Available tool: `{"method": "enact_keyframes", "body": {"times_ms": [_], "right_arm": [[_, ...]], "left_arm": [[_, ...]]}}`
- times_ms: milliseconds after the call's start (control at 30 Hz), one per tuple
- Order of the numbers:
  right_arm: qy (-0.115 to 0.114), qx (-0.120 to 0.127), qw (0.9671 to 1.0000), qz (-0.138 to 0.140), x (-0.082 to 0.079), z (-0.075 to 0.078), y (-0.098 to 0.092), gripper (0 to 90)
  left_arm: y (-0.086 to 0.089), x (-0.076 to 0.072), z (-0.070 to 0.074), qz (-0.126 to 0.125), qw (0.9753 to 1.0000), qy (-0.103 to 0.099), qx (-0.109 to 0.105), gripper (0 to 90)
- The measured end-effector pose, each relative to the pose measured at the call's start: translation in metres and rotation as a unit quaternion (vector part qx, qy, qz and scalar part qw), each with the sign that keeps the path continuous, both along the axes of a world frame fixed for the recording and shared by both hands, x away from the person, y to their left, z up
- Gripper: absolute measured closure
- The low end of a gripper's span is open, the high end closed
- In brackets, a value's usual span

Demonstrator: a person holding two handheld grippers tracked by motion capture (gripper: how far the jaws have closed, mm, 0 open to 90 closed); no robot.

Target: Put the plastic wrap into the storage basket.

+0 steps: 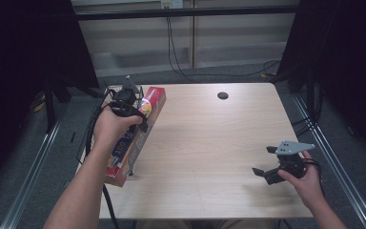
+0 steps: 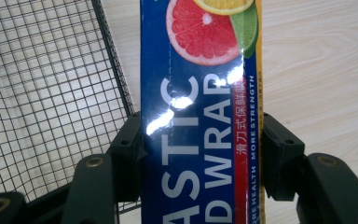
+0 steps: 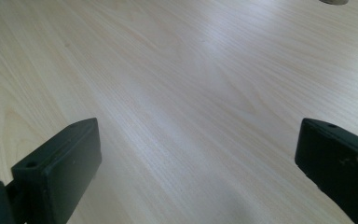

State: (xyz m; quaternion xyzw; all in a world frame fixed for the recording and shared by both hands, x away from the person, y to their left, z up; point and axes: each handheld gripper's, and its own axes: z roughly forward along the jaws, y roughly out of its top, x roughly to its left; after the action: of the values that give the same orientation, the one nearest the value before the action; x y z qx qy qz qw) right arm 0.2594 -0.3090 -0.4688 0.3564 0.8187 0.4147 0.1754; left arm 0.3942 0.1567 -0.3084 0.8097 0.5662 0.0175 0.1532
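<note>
A long plastic wrap box point(image 1: 129, 143), blue with red ends and citrus pictures, lies slantwise at the table's left edge. My left gripper point(image 1: 136, 114) is shut on it across its width, toward the far end. In the left gripper view both jaws press the sides of the plastic wrap box point(image 2: 200, 93), with the left gripper point(image 2: 200, 140) looking along its length. My right gripper point(image 1: 263, 160) is held open near the table's front right, with nothing between its jaws. The right gripper point(image 3: 196, 163) looks across bare wood.
A black wire mesh basket point(image 2: 51, 93) stands just left of the box, at the table's far left corner point(image 1: 108, 90). A dark round grommet point(image 1: 222, 95) sits in the light wooden table point(image 1: 209, 143) near its far edge. Cables hang beyond the table.
</note>
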Motion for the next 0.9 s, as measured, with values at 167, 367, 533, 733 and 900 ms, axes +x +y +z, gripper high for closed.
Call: {"method": "enact_keyframes", "body": {"times_ms": [167,367,533,733,900], "right_arm": [[0.0,0.001,1.0,0.0,0.0,0.0,0.001,0.2],[0.0,0.0,1.0,0.001,0.0,0.0,0.0,0.2],[0.0,-0.002,1.0,0.0,0.0,0.0,0.0,0.2],[0.0,-0.002,1.0,-0.001,0.0,0.0,0.001,0.2],[-0.001,-0.001,1.0,0.001,0.0,0.0,0.001,0.2]], "left_arm": [[0.005,0.0,0.0,0.004,1.0,0.001,0.002,43.6],[0.013,0.0,0.001,0.015,0.9999,0.001,0.002,43.6],[0.021,-0.001,0.001,0.027,0.9996,0.001,0.003,43.6],[0.03,-0.001,-0.001,0.035,0.9994,0.003,0.002,43.6],[0.037,-0.002,-0.003,0.046,0.9989,0.004,0.006,43.5]]}}
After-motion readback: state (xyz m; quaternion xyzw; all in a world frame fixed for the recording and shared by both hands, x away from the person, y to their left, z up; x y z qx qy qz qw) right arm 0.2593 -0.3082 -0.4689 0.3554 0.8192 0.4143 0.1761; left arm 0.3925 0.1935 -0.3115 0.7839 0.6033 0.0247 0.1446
